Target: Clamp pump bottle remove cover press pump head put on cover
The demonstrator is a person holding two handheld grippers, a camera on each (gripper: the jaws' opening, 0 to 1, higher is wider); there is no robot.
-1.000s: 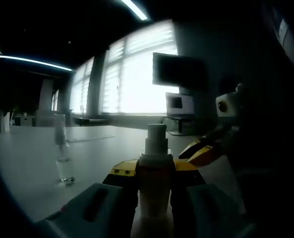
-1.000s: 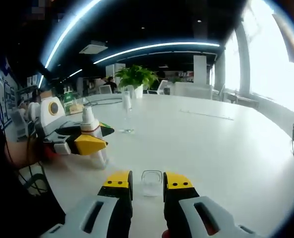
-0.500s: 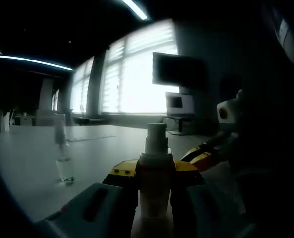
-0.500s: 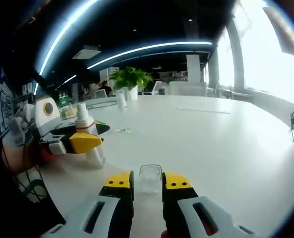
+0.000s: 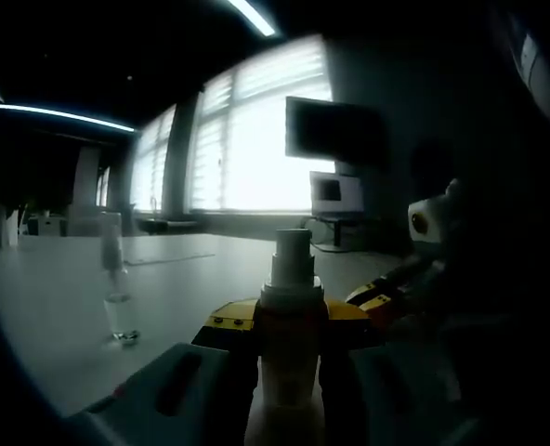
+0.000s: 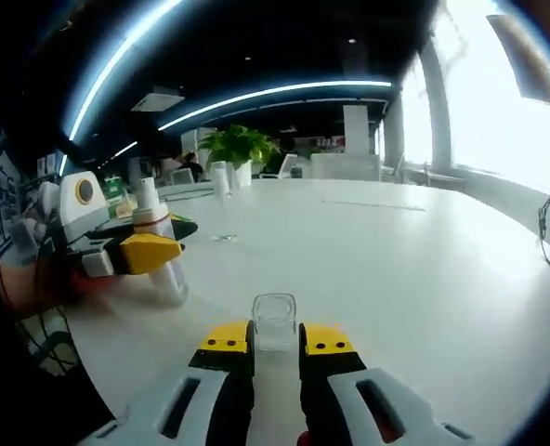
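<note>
In the left gripper view the left gripper [image 5: 289,325] is gripping the pump bottle [image 5: 289,372] between its yellow-tipped jaws, the bottle standing upright at 6 o'clock with its bare pump head [image 5: 292,255] rising just above the jaws; out at 3 o'clock the right gripper [image 5: 386,299] is showing dimly against a dark background, and at 9 o'clock a slim clear bottle [image 5: 117,279] is standing on the white table [image 5: 61,307], well apart from the pump bottle. Over in the right gripper view the right gripper [image 6: 275,339] is pinching the clear cover [image 6: 275,322] at 6 o'clock, jaws narrow and closing on both its sides, the cover poking up beyond the tips; at 9 o'clock the left gripper [image 6: 150,253] is clamping the pump bottle [image 6: 159,255] upright on the table [image 6: 396,269], and a potted plant [image 6: 238,153] is sitting far back at 11 o'clock, near the slim clear bottle [image 6: 221,200]
</note>
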